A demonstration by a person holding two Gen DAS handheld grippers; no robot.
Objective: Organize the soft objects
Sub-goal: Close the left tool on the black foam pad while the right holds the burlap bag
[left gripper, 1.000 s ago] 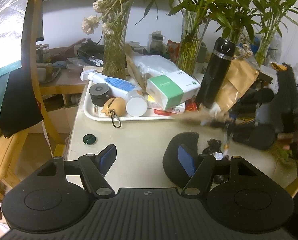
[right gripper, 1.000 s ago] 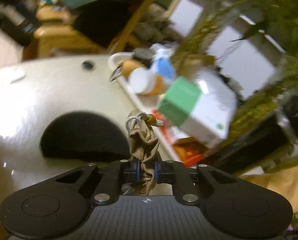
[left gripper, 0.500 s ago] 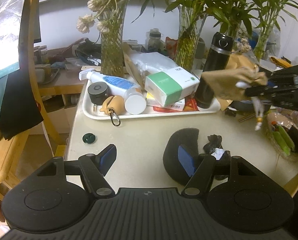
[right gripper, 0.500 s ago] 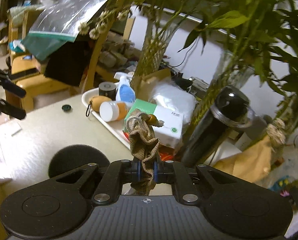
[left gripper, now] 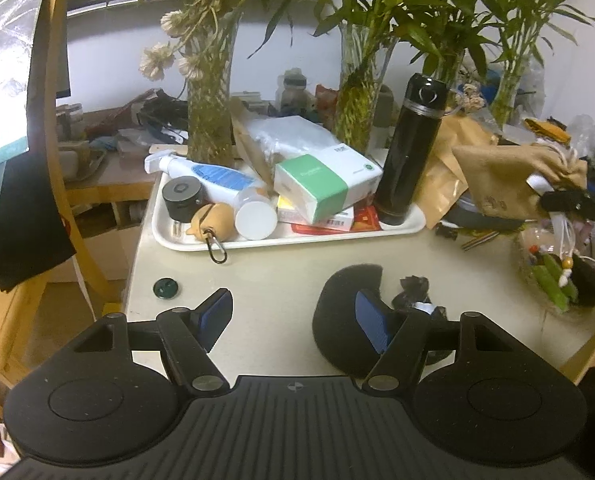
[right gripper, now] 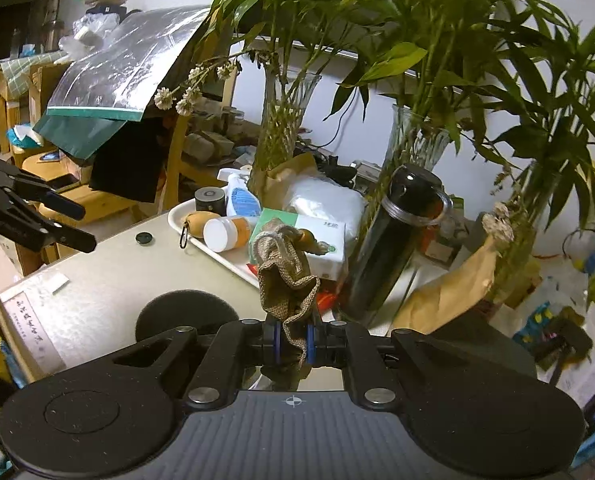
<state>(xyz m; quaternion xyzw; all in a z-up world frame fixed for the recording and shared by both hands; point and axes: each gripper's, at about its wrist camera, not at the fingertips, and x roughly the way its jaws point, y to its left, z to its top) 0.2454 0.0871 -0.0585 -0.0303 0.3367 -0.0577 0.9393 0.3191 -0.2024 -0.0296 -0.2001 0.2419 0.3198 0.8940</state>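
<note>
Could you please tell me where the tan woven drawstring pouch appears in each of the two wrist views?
Left wrist view: the tan woven drawstring pouch hangs at the right edge, above the table.
Right wrist view: it stands bottom centre, pinched in the right gripper.
Shared landmark: the tall black flask on the white tray.

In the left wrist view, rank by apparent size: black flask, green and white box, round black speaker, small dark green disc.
1. black flask and green and white box: look about alike, unranked
2. round black speaker
3. small dark green disc, although nearest the camera
</note>
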